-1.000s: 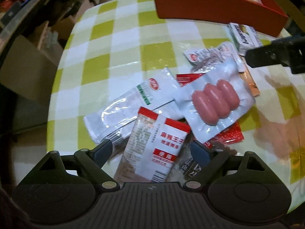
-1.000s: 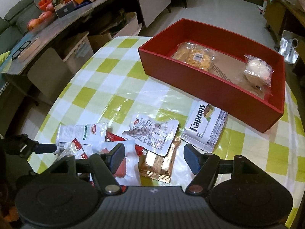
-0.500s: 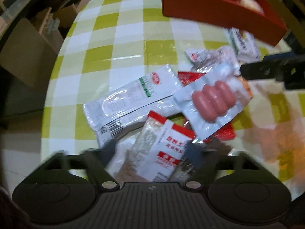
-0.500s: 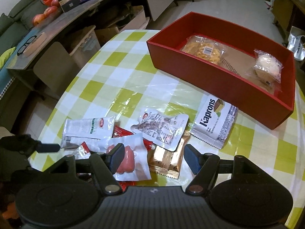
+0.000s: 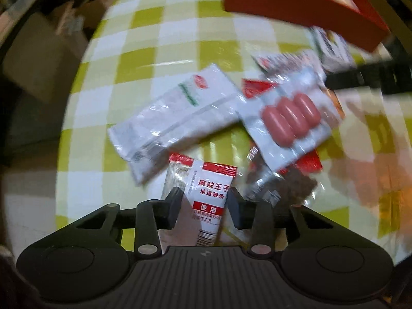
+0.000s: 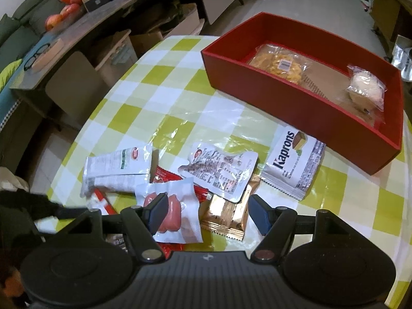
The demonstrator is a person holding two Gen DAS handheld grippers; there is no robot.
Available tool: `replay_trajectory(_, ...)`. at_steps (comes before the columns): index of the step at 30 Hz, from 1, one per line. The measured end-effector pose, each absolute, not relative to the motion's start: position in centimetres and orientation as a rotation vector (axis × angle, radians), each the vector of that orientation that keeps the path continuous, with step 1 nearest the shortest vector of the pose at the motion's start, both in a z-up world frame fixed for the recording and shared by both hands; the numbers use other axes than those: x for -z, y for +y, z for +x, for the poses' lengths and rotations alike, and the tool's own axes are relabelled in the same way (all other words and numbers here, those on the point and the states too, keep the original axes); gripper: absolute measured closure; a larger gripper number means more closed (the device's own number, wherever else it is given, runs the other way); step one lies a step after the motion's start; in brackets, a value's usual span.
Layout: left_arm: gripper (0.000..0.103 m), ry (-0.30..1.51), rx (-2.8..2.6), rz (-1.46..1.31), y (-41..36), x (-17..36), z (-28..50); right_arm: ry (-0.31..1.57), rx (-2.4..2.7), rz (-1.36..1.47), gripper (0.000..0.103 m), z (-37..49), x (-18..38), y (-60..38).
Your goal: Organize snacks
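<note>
My left gripper [image 5: 204, 209] is shut on a red-and-white spicy-strip packet [image 5: 206, 195], which stands squeezed between its fingers above the table. Beyond it lie a white packet [image 5: 177, 118] and a sausage pack [image 5: 288, 118]. My right gripper [image 6: 208, 213] is open and empty above the pile, over the sausage pack [image 6: 172, 213] and a gold wafer packet [image 6: 226, 216]. A printed pouch [image 6: 221, 170] and a Kaprons packet [image 6: 293, 162] lie ahead of it. The red box [image 6: 283, 103] stands at the back right and holds two bagged snacks.
The round table [image 6: 144, 97] has a green-and-white check cloth. Its edge curves close on the left. A counter with clutter [image 6: 77, 13] and a chair [image 6: 74, 85] stand beyond the table. The left gripper's dark body [image 6: 28, 206] shows at the right wrist view's left edge.
My left gripper has closed on the red-and-white packet and pulled it up and back from the pile. My right gripper has drawn back slightly and stays open.
</note>
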State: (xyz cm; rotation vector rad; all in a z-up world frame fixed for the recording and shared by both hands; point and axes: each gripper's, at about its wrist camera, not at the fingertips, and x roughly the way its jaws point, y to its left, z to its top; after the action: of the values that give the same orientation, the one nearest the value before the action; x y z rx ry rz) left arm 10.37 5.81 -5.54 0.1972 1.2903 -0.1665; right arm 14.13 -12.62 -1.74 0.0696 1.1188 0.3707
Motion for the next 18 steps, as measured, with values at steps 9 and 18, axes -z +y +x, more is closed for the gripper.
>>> replay_trajectory(9,0.014,1.309,0.185,0.25,6.6,6.4,10.3,1.133,-0.383,0.052,0.027,14.3,2.2,-12.2)
replay_trajectory(18,0.044,1.356,0.172,0.185,7.5,7.2,9.8,1.098,-0.477,-0.077,0.027,14.2,1.8,-10.4)
